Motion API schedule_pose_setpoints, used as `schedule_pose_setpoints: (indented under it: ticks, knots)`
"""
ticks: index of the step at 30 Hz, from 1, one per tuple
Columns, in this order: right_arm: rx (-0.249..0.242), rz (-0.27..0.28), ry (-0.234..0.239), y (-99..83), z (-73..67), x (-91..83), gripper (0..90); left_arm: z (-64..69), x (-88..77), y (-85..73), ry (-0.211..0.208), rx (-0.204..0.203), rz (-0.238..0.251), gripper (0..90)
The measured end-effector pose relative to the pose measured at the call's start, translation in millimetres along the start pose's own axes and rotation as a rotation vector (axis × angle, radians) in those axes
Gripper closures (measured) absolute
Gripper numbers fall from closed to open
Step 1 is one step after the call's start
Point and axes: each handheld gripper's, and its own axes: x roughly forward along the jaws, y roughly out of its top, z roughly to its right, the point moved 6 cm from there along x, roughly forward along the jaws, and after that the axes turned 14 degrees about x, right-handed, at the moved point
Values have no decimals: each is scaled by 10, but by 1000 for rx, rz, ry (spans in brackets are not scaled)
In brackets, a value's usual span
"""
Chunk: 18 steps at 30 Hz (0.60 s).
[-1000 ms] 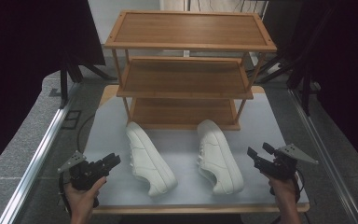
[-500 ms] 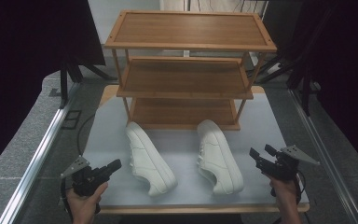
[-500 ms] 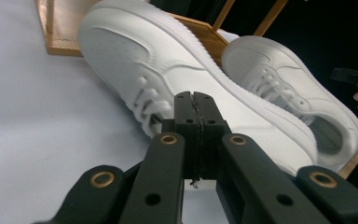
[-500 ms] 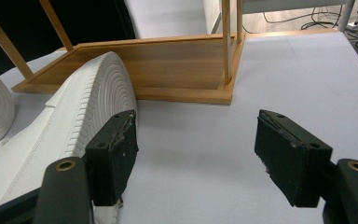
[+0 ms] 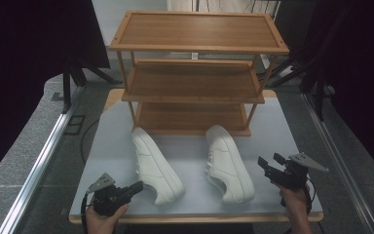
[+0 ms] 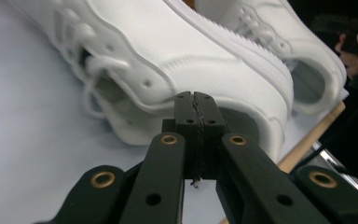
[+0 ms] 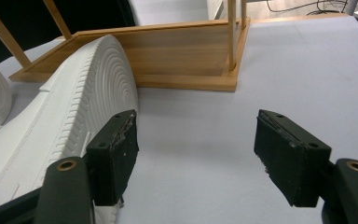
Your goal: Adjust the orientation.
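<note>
The left gripper (image 5: 137, 185) is held low at the table's near left corner, pointing level at the heel of the left sneaker (image 5: 155, 163), its jaws pressed together with nothing between them, having just closed. The right gripper (image 5: 269, 163) sits level at the near right edge, jaws wide apart, empty, just beside the right sneaker (image 5: 227, 163). Two white sneakers lie on the pale grey table (image 5: 282, 131), toes toward one wooden three-shelf rack (image 5: 195, 73). Grey floor and a metal rail (image 5: 39, 168) flank the table; dark curtains hang behind.
</note>
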Motion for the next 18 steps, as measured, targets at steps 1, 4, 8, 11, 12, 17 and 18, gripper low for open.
schedule_pose_setpoints:
  ticks: [1,4,8,11,12,17,18]
  knots:
    - [-3,-3,-1,-7,-5,-2,303,18,18,-3,-8,6,-6,897]
    - [-5,-4,-3,-13,-6,-4,303,47,50,-1,-22,13,-19,898]
    - [3,-8,-13,-24,26,-7,304,97,93,15,-43,27,-38,899]
    - [15,-6,-24,-17,60,-24,306,121,132,0,-42,43,-61,899]
    - [18,-2,-26,-12,64,-30,306,121,132,0,-42,43,-61,899]
    - [18,1,-28,-6,60,-38,306,163,218,-18,-47,46,-70,898]
    - [19,1,-27,-9,60,-32,306,169,227,-13,-47,47,-70,898]
